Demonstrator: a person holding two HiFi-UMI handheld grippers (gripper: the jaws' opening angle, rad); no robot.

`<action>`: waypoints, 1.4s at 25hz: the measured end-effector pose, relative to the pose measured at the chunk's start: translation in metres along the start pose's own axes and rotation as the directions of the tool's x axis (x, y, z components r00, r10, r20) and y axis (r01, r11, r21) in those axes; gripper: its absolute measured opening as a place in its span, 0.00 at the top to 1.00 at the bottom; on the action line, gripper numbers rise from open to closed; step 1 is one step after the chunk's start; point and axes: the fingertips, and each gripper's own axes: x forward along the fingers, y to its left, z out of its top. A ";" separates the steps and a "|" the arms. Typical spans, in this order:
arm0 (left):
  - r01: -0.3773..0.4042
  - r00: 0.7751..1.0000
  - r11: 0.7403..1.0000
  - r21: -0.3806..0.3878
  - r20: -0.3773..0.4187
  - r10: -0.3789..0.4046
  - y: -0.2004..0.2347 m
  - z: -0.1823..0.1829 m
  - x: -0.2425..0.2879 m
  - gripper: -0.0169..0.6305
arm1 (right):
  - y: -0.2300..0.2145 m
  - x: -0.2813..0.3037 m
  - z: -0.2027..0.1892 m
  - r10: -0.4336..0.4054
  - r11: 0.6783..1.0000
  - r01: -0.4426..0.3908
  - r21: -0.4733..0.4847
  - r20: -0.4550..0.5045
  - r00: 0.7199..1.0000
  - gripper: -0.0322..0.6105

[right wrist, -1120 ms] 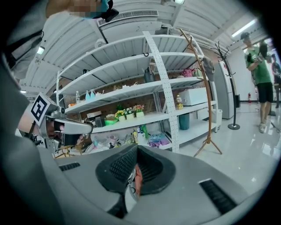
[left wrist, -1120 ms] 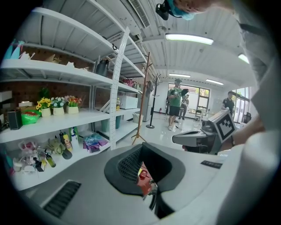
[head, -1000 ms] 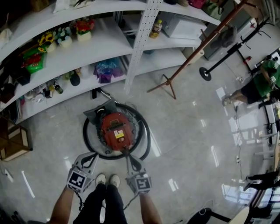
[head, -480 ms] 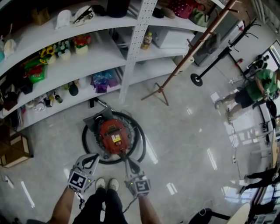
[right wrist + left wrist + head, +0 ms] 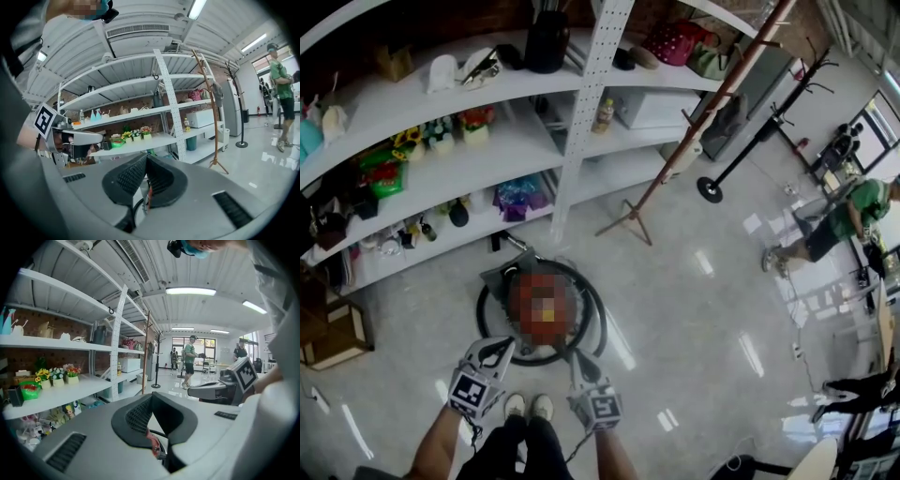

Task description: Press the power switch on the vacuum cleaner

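Vacuum cleaner (image 5: 542, 309): it is standing on the floor (image 5: 703, 309), just in front of the person's shoes (image 5: 530, 406) and in front of the lowest shelf (image 5: 412, 246).
Look of it: it is showing a round, low body with a red top and a gray part at the far left side. The middle of the top is blurred in the head view, so no switch can be made out.
Hose (image 5: 484, 319): a black hose is lying in a ring around the body, close against it.
Left tool (image 5: 504, 345): it is pointing at the near left of the hose ring. In its own view the pad tips (image 5: 151, 397) are meeting and nothing is sitting between them; a small red piece of the cleaner is showing through the gap behind the tips.
Right tool (image 5: 577, 356): it is pointing at the near right of the ring, close to the hose; contact cannot be told. The pad tips (image 5: 145, 158) are pressing together on nothing, with red and black showing below them.
Around: a white perforated post (image 5: 581, 122) is rising behind the cleaner, and a person in green (image 5: 853, 211) is walking well apart at the right.
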 end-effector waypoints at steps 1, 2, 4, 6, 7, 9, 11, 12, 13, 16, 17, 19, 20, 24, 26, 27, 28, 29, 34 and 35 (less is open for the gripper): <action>0.000 1.000 1.000 0.006 0.006 0.000 0.000 0.005 -0.001 0.96 | 0.001 -0.001 0.003 0.000 1.000 0.000 0.002 0.007 1.000 0.93; 0.000 1.000 1.000 0.011 0.013 0.000 -0.001 0.009 -0.002 0.96 | 0.003 -0.003 0.007 -0.001 1.000 0.001 0.003 0.006 1.000 0.93; -0.001 1.000 1.000 0.020 0.023 0.001 -0.002 0.019 -0.004 0.96 | 0.006 -0.006 0.016 -0.005 1.000 0.005 0.000 0.000 1.000 0.93; -0.002 1.000 1.000 0.023 0.028 0.002 -0.002 0.027 -0.008 0.96 | 0.009 -0.010 0.025 -0.004 1.000 0.004 -0.006 0.004 1.000 0.93; -0.004 1.000 1.000 0.024 0.029 0.003 -0.003 0.031 -0.010 0.96 | 0.011 -0.011 0.030 0.000 1.000 0.000 -0.012 0.010 1.000 0.93; -0.007 0.999 1.000 0.024 0.032 0.006 -0.003 0.039 -0.014 0.96 | 0.015 -0.015 0.040 0.006 1.000 -0.006 -0.022 0.010 1.000 0.93; -0.007 0.999 1.000 0.024 0.039 0.006 -0.005 0.047 -0.018 0.96 | 0.017 -0.018 0.048 0.013 1.000 -0.013 -0.022 0.020 1.000 0.93; -0.006 0.999 1.000 0.024 0.040 0.005 -0.006 0.050 -0.020 0.96 | 0.018 -0.019 0.051 0.018 1.000 -0.018 -0.024 0.033 0.999 0.93; -0.004 0.999 1.000 0.025 0.040 0.003 -0.007 0.054 -0.023 0.96 | 0.018 -0.021 0.055 0.020 0.999 -0.019 -0.026 0.040 0.999 0.93; -0.004 0.999 1.000 0.021 0.043 0.003 -0.010 0.064 -0.029 0.96 | 0.022 -0.027 0.071 0.002 1.000 -0.001 -0.029 0.024 1.000 0.93; -0.008 0.999 1.000 0.012 0.051 0.007 -0.011 0.068 -0.032 0.96 | 0.024 -0.028 0.076 0.002 0.999 -0.001 -0.033 0.026 1.000 0.93; -0.012 0.998 1.000 -0.013 0.069 0.013 -0.012 0.078 -0.036 0.96 | 0.026 -0.029 0.084 0.008 0.999 -0.006 -0.039 0.041 0.999 0.93; -0.012 0.997 1.000 -0.017 0.072 0.013 -0.012 0.081 -0.038 0.96 | 0.028 -0.030 0.087 0.011 0.999 -0.009 -0.038 0.049 0.999 0.93; -0.021 0.996 1.000 -0.001 0.090 0.021 -0.009 0.095 -0.044 0.96 | 0.037 -0.033 0.101 0.018 0.999 -0.016 -0.029 0.077 0.997 0.93; -0.020 0.996 1.000 0.012 0.092 0.019 -0.010 0.103 -0.046 0.96 | 0.039 -0.036 0.107 0.020 0.999 -0.018 -0.037 0.081 0.996 0.93; -0.021 0.995 1.000 0.017 0.094 0.019 -0.009 0.106 -0.047 0.96 | 0.040 -0.037 0.110 0.021 0.999 -0.018 -0.039 0.083 0.996 0.93; -0.023 0.995 0.999 0.022 0.099 0.021 -0.009 0.109 -0.048 0.96 | 0.041 -0.039 0.112 0.021 0.999 -0.018 -0.040 0.086 0.996 0.93; -0.027 0.994 0.999 0.024 0.104 0.024 -0.008 0.112 -0.049 0.96 | 0.043 -0.040 0.114 0.022 0.999 -0.018 -0.041 0.087 0.996 0.93; -0.031 0.992 0.999 0.027 0.120 0.027 -0.007 0.121 -0.056 0.96 | 0.047 -0.046 0.125 0.025 0.998 -0.019 -0.060 0.100 0.995 0.93; -0.031 0.992 0.999 0.031 0.123 0.027 -0.007 0.123 -0.057 0.96 | 0.047 -0.047 0.127 0.023 0.998 -0.017 -0.065 0.102 0.995 0.93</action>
